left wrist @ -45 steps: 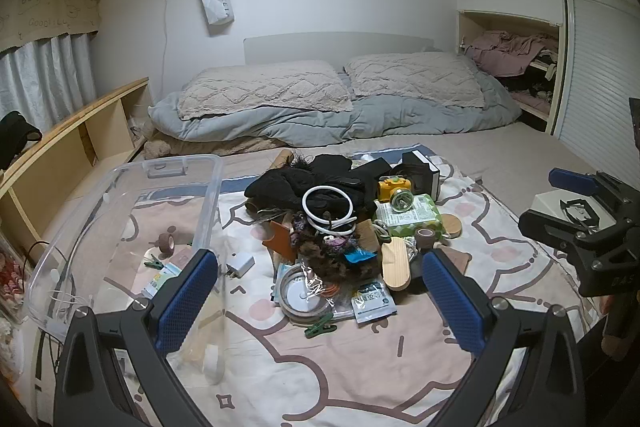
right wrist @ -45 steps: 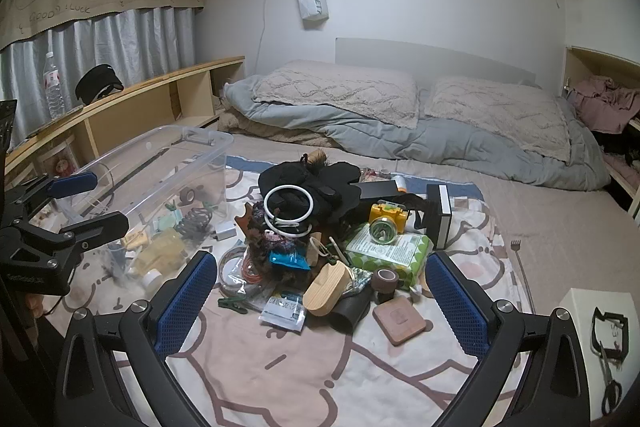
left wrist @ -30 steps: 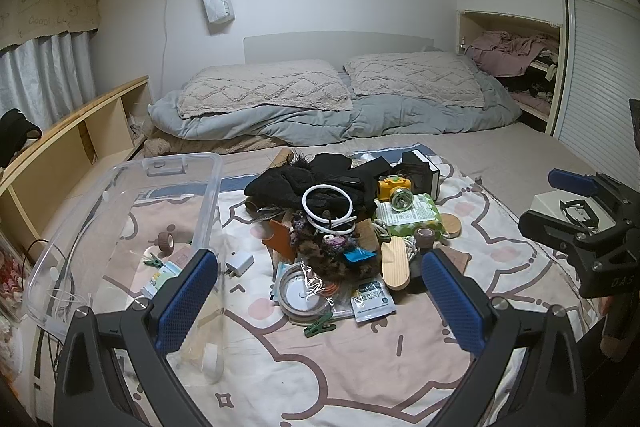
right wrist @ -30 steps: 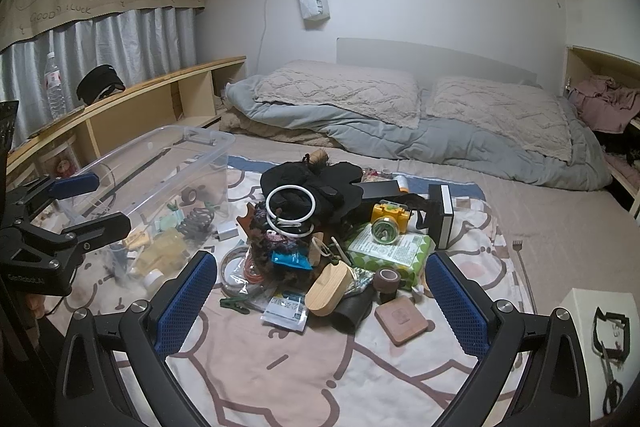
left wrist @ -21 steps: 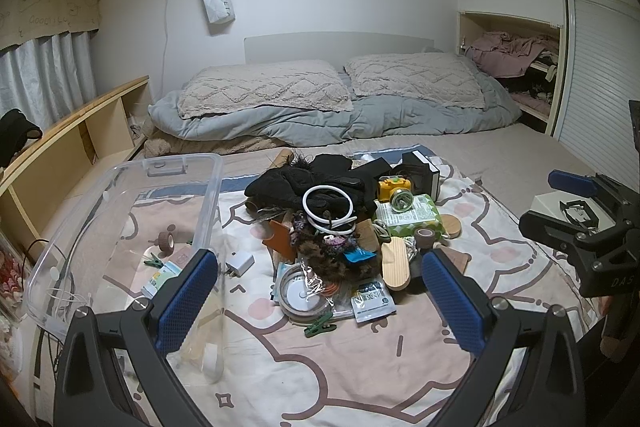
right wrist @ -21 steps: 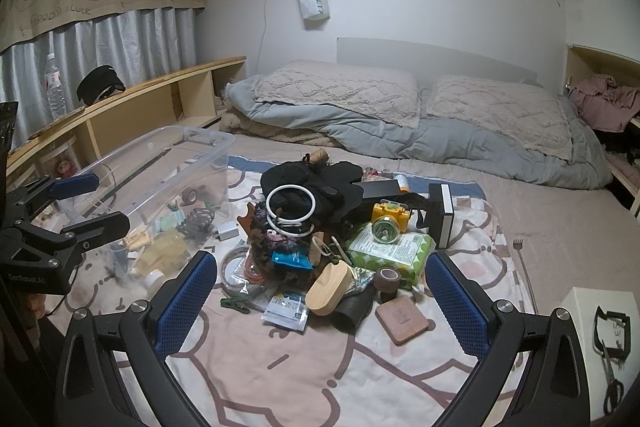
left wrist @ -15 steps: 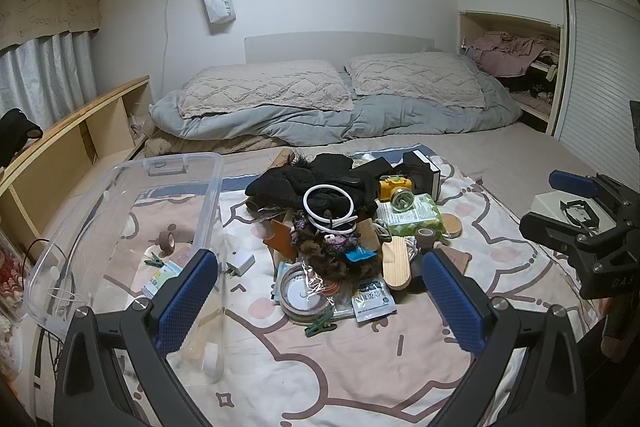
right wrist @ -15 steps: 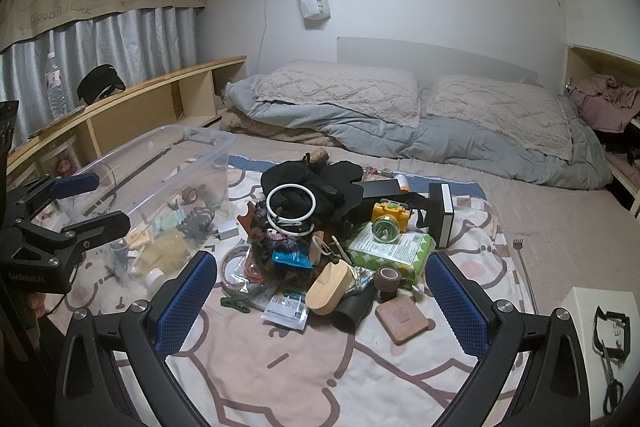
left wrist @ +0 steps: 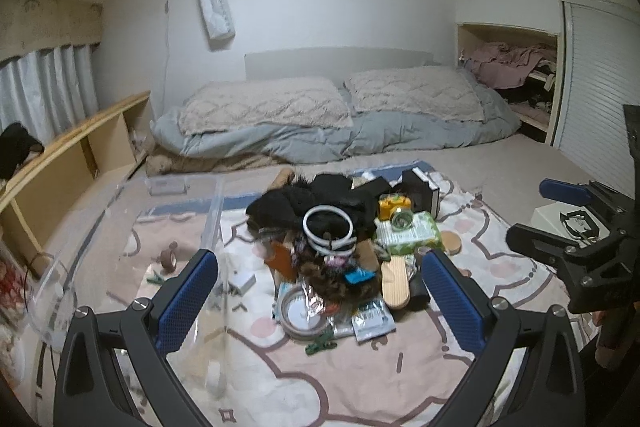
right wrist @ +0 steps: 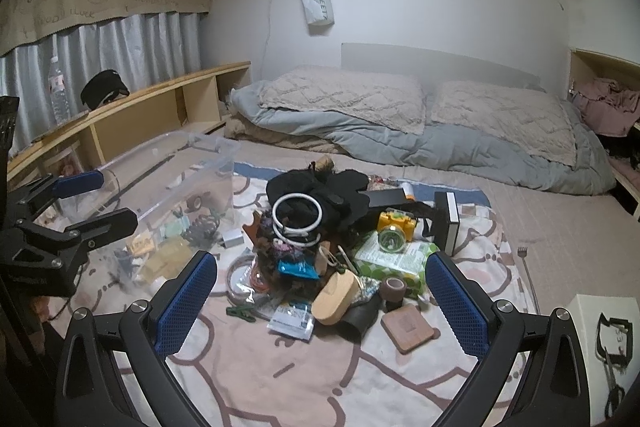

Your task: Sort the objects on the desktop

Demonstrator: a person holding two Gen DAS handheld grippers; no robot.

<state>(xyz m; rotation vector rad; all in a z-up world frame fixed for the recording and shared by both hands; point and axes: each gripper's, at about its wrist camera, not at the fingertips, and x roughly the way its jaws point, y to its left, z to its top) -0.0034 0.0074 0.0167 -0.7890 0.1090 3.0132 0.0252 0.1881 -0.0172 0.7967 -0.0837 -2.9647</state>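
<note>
A heap of small clutter (right wrist: 320, 247) sits on the pink patterned blanket (right wrist: 288, 379) on the bed, just beside a clear plastic storage bin (right wrist: 176, 187). Both the left hand-held gripper (left wrist: 320, 291) and right hand-held gripper (right wrist: 320, 291) hover spread wide, empty.

Left gripper (left wrist: 320, 303) level, jaws spread wide, nothing between the blue pads. Right gripper (right wrist: 322, 301) same: wide apart, empty, held alongside the left one.
</note>
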